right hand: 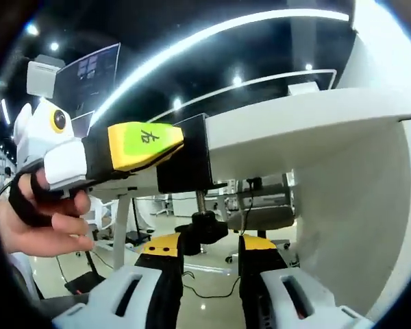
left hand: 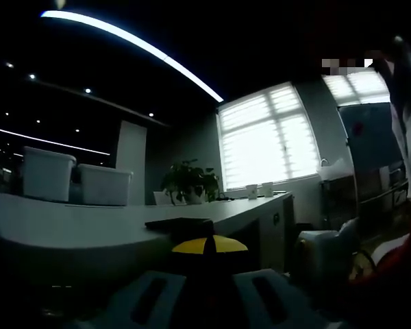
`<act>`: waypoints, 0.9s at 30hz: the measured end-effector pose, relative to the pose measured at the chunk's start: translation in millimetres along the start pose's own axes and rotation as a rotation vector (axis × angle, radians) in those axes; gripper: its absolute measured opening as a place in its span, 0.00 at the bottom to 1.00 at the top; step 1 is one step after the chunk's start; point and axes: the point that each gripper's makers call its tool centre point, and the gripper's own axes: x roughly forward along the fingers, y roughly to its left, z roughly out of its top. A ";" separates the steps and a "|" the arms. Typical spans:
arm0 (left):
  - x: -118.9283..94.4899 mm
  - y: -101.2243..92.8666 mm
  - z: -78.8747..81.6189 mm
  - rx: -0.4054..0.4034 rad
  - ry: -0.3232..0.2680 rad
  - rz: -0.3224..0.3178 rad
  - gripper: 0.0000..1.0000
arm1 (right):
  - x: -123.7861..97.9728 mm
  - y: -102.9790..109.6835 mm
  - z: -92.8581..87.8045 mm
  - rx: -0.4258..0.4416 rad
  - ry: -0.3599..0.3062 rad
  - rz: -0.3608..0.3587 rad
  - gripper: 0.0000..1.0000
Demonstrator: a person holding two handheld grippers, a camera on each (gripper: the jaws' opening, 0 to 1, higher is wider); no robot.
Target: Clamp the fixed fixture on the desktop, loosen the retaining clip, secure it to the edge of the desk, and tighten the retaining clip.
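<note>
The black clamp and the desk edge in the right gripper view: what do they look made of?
The clamp looks like matte black painted metal: flat, boxy faces, and a bare threaded screw running down to a dark knob, likely plastic. The desk looks like smooth white laminate or painted board, with an even sheen and a rounded edge; the core cannot be told.

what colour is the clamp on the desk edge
Black; the clamp shows best in the right gripper view, on the white desk.

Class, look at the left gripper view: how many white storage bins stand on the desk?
2. One bin stands at the far left of the desk; the other bin stands just right of it. Others may be lost in the dark.
</note>
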 end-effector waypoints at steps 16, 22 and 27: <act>0.0 -0.7 0.8 0.031 0.006 0.019 0.01 | -2.5 -3.5 0.7 -0.100 0.029 -0.240 0.33; -0.4 0.5 2.4 0.019 -0.006 0.016 0.01 | 2.6 0.2 0.4 -0.089 0.031 -0.243 0.33; 0.0 0.6 2.3 0.020 -0.006 0.010 0.01 | 7.4 1.6 -0.2 -0.092 0.032 -0.237 0.33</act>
